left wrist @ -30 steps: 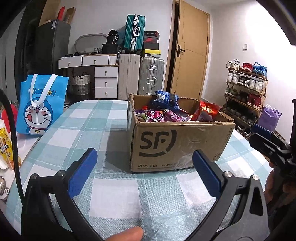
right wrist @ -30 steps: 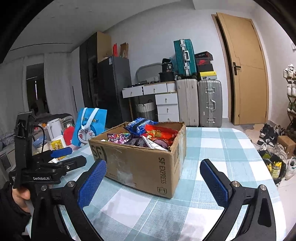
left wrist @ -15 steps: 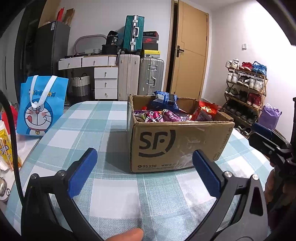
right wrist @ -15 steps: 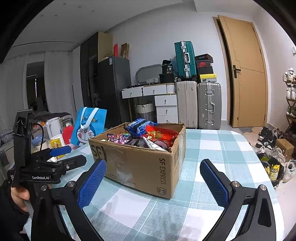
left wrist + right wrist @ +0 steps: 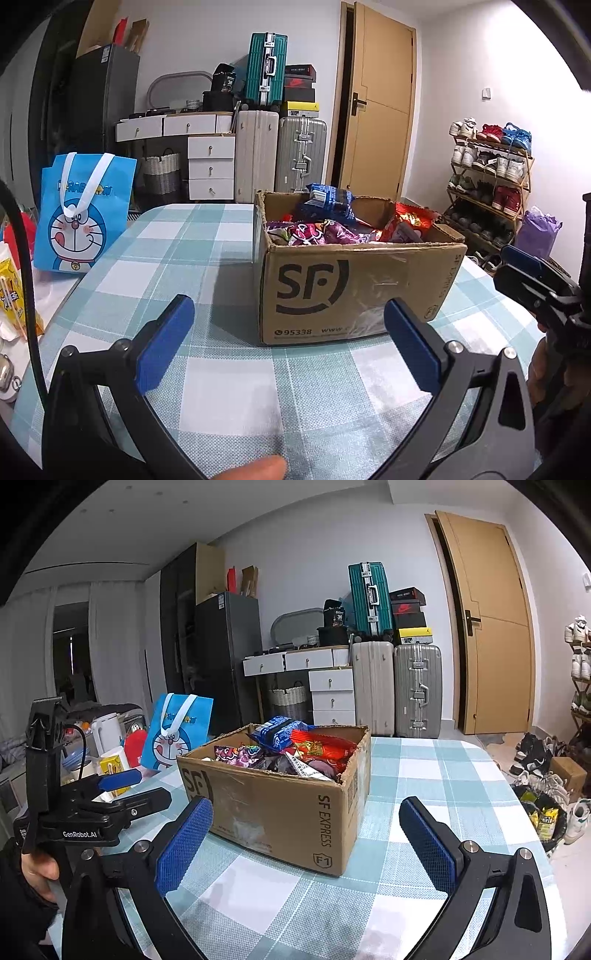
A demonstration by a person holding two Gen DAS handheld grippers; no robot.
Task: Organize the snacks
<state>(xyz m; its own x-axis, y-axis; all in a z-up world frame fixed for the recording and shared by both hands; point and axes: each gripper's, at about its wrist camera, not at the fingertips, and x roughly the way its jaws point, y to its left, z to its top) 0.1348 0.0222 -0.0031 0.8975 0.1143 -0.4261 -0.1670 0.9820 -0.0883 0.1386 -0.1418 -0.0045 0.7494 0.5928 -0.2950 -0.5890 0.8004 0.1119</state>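
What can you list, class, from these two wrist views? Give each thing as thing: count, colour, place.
cardboard box: one, brown, on the table, open
snack packets: several, blue, purple, red, heaped in the box
table: one, teal-and-white check cloth
cartoon bag: one, blue, left table edge
suitcases: three, teal, cream, silver, back wall
drawers: one set, white, beside suitcases
door: one, tan, shut
shoe rack: one, right wall, full
left gripper: blue pads, open, empty
right gripper: blue pads, open, empty

Both wrist views face the snack box (image 5: 354, 291) from near, left and right.
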